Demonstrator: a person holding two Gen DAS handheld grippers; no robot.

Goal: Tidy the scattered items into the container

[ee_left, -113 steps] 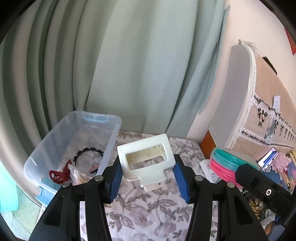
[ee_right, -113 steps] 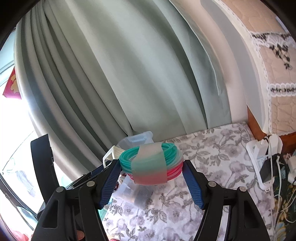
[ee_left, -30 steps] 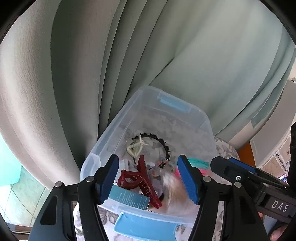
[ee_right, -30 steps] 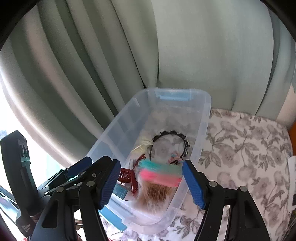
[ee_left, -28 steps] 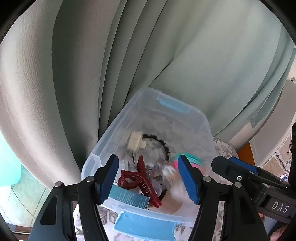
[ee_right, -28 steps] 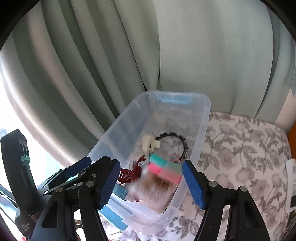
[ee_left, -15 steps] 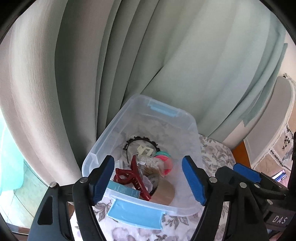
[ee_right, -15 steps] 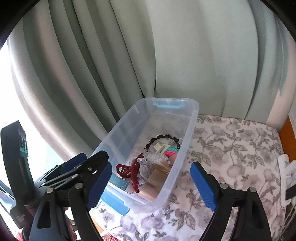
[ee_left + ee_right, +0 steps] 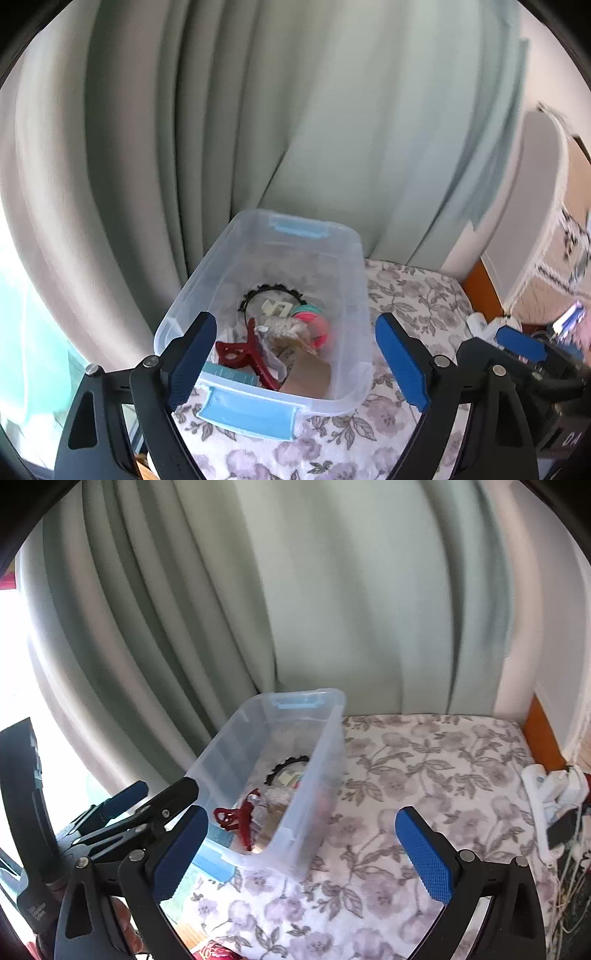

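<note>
One curtain (image 9: 258,129), grey-green, pleated, filling the back of both views. One flowered cloth (image 9: 424,775) over the surface, mostly bare to the right of the bin. One headboard (image 9: 546,206), white-edged, at far right of the left view (blurred). One clear bin (image 9: 354,295) with two blue latches, standing on the cloth against the curtain. Inside the bin, piled together: one black toothed headband (image 9: 273,290), one red claw clip (image 9: 247,350), one cream clip (image 9: 275,306), one teal-and-pink ring bundle (image 9: 312,319), one brown card piece (image 9: 306,376), one teal pack (image 9: 231,376) at the near wall. One white charger cluster (image 9: 550,790) at the cloth's right edge, cords trailing (count unclear). Two grippers: left gripper (image 9: 295,360) spread wide, jaws just been opening, nothing clamped, bin seen between the blue pads but untouched; right gripper (image 9: 299,849) likewise released, jaws just been opening, nothing pinched, bin's near corner framed between the pads.
</note>
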